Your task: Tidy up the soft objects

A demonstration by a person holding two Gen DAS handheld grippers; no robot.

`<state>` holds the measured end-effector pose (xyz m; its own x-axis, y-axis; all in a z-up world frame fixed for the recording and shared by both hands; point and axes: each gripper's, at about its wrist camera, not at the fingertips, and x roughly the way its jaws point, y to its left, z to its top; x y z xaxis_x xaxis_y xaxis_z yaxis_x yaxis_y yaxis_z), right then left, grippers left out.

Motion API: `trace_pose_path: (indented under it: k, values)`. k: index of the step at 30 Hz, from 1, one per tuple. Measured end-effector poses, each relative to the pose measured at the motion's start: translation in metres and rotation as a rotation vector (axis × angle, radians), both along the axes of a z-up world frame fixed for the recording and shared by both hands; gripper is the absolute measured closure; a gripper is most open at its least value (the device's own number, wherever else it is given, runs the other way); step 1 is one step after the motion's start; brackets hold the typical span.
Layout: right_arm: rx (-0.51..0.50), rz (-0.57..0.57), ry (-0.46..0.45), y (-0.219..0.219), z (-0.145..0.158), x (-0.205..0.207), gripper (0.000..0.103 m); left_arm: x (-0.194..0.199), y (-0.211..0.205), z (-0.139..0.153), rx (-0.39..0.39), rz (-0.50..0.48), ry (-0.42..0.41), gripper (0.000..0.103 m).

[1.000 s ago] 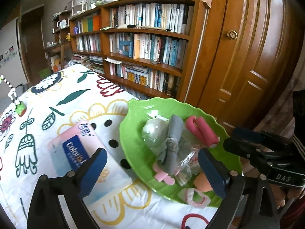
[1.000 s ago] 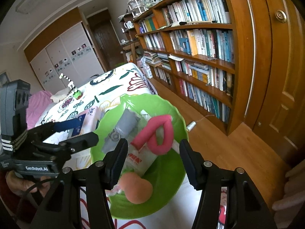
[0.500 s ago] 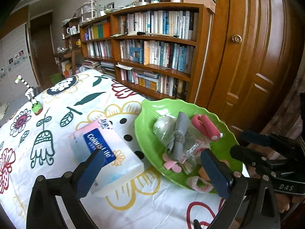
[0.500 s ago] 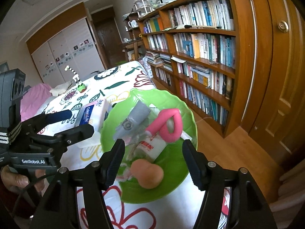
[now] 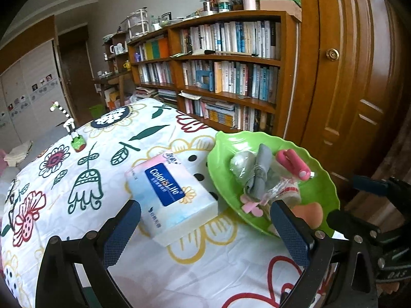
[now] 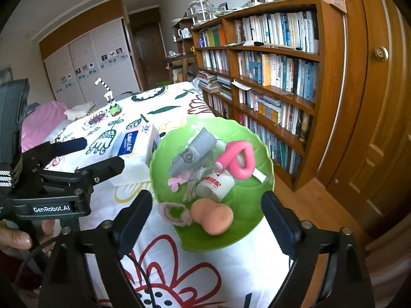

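Soft things are lying heaped in a glossy green scalloped bowl (image 6: pixel 259 154) on the floral cloth: a pink foam curler (image 6: pixel 237 160), a grey roll (image 6: pixel 196 148), a peach sponge (image 6: pixel 213 217). The right gripper (image 6: pixel 206 220) jaws have just been opening wide, holding nothing; the left gripper (image 5: pixel 205 233) jaws are gaping empty.

A lived-in home room: beyond the jaws stands a wooden bookcase (image 5: pixel 226 77) packed with books, a panelled wooden door (image 5: pixel 354 82) to its right, a sliding-door wardrobe (image 6: pixel 84 64) far left, and below them a flower-print cloth (image 5: pixel 77 179).
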<state>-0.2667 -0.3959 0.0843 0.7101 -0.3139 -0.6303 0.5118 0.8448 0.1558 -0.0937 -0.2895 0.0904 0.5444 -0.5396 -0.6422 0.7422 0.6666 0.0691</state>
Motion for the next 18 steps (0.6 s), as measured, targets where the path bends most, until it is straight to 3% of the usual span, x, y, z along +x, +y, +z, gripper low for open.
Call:
trace_pose_path:
  k: [8, 18]
  values:
    - [-0.071, 0.0, 0.027, 0.014, -0.004, 0.002, 0.0, -0.001, 0.002, -0.007, 0.056, 0.082, -0.062, 0.0]
    - [-0.108, 0.003, 0.038, 0.014, -0.013, 0.006, 0.0, 0.0, -0.003, -0.016, 0.093, 0.086, -0.06, 0.0]
